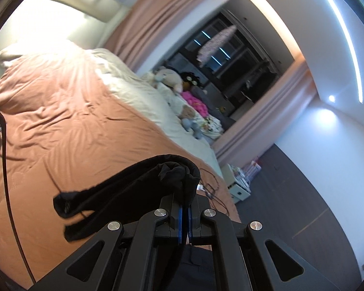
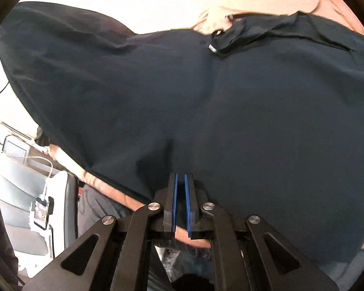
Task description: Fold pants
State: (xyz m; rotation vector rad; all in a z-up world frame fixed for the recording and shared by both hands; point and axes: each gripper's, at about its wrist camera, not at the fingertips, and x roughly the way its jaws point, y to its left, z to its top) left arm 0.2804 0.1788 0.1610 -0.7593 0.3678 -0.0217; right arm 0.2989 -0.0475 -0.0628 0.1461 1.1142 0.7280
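The black pants (image 2: pixel 206 111) lie spread on the orange bedspread (image 1: pixel 68 121), their cloth extending from the right gripper (image 2: pixel 179 181) toward 12 o'clock, drawstring (image 2: pixel 217 46) at the far edge. The right jaws pinch the near edge. The left gripper (image 1: pixel 185 198), jaws pressed together, holds a bunched fold trailing toward 9 o'clock.
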